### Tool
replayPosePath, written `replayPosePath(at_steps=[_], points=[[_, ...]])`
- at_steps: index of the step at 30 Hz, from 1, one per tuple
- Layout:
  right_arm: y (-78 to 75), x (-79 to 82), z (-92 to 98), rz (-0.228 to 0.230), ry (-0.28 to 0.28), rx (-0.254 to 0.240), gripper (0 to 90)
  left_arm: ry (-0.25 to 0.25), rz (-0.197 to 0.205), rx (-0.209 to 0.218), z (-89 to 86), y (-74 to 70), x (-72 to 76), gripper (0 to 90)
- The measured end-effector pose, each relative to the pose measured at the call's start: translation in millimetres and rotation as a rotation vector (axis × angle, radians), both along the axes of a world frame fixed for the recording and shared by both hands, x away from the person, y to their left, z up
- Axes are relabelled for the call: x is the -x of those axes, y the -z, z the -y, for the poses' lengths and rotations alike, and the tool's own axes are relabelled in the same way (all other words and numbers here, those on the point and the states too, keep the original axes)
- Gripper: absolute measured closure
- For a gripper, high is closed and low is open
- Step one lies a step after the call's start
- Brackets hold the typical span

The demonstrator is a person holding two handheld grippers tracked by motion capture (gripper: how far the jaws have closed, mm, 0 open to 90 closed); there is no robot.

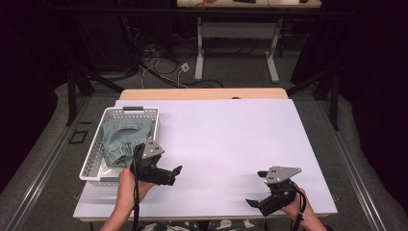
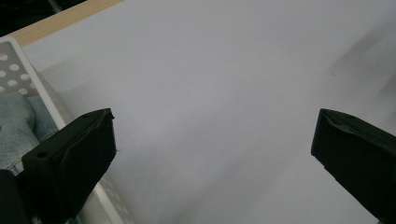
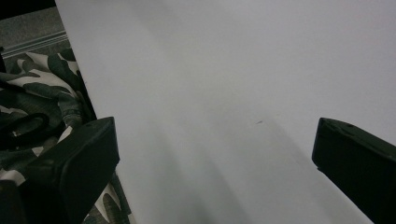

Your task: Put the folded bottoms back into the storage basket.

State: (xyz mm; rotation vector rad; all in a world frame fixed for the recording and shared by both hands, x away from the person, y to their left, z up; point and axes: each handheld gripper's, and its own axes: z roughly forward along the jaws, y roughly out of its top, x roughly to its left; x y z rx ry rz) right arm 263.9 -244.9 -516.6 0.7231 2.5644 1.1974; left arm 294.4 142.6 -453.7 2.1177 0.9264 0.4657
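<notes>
A white perforated basket [image 1: 94, 159] stands on the left side of the white table top [image 1: 226, 134]. A folded light-blue denim garment [image 1: 122, 137] lies inside it. My left gripper [image 1: 175, 175] hovers low just right of the basket's near corner, jaws wide open with nothing between them. In the left gripper view the open gripper [image 2: 214, 133] faces bare table, with the basket wall [image 2: 44, 95] and the denim [image 2: 18, 126] at the left. My right gripper [image 1: 255, 188] is near the table's front right, also open and empty, and in its own view the gripper [image 3: 214, 140] looks across bare white surface.
The table's front edge runs close under both hands. Camouflage-patterned clothing [image 3: 44, 88] of the person shows beyond that edge. A wooden strip [image 1: 202, 94] borders the far side. Cables [image 1: 159, 62] and a desk frame [image 1: 235, 43] are on the floor beyond.
</notes>
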Motion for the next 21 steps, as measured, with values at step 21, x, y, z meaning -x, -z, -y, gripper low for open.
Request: replayPosePath(at_steps=[21], points=[[0.6, 0.2, -0.6, 0.002, -0.003, 0.004, 0.5, 0.058, -0.052, 0.029, 1.1, 33.6, 27.3, 0.0]])
